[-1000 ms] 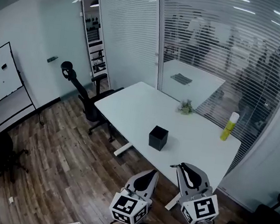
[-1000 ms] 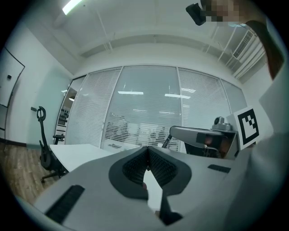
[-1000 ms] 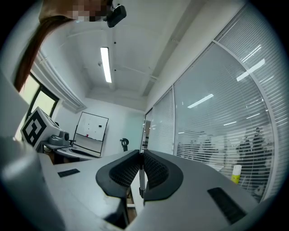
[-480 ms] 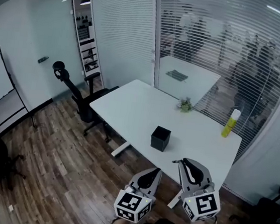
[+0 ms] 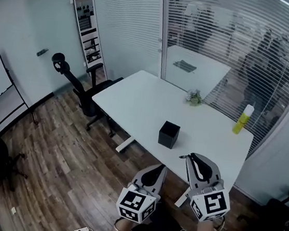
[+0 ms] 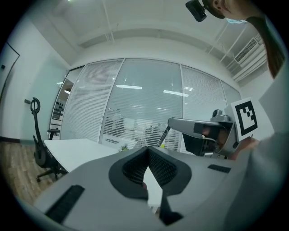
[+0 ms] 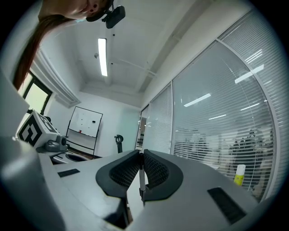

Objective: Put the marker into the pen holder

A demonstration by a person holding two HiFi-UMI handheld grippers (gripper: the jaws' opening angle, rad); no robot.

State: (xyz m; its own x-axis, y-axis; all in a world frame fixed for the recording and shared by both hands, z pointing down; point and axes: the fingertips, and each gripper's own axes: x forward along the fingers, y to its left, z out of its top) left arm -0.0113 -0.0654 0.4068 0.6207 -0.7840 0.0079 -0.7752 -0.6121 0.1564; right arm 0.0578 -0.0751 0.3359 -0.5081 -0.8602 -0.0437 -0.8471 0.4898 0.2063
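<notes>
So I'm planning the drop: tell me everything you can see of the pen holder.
The pen holder is a small black box, square in outline, matte and dark on every face that shows. It stands upright on the white table, toward the edge nearer the person, touching nothing but the tabletop. Its top looks open; the inside is too dark to tell if it holds anything. The small plant and the yellow bottle stand well apart from it.

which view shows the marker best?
Right gripper view: the marker stands clamped between the jaws of the right gripper, shaft in plain sight. Head view shows only a small dark end poking out at that gripper's tip. Left gripper view shows a thin dark sliver against the blinds.
</notes>
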